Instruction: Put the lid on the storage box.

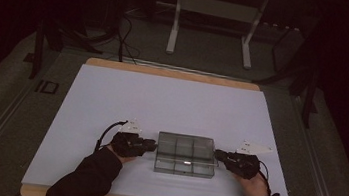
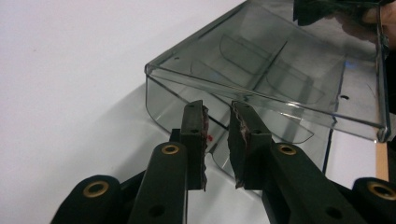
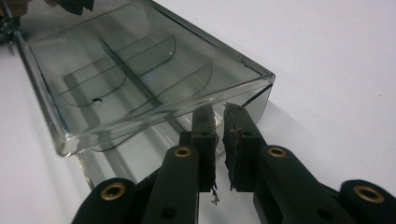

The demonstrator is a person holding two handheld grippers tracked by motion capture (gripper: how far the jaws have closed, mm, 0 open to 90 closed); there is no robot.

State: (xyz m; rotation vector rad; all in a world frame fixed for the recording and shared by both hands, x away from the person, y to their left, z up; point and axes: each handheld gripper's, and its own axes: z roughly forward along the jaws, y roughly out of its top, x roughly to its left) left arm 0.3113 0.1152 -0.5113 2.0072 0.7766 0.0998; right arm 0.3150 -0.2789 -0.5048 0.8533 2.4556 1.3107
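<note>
Clear smoky-grey plastic compartment box (image 1: 185,154) sat on white sheet (image 1: 111,100) at near middle of table, lid shut. Left gripper (image 1: 150,146) at box's left end, right gripper (image 1: 218,156) at right end; both jaws narrow, nothing visibly clamped between.

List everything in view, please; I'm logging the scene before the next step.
Compartment box: one, clear smoky grey, near middle of the sheet, between the grippers.
White sheet: one, covering the tabletop.
Wooden table: one, tan edge showing at far and near sides.
White stand: one, on the floor beyond the table.
Left gripper: one, black, at the box's left end, jaws nearly shut.
Right gripper: one, black, at the box's right end, jaws nearly shut.
Sleeves: two, dark, near edge.
</note>
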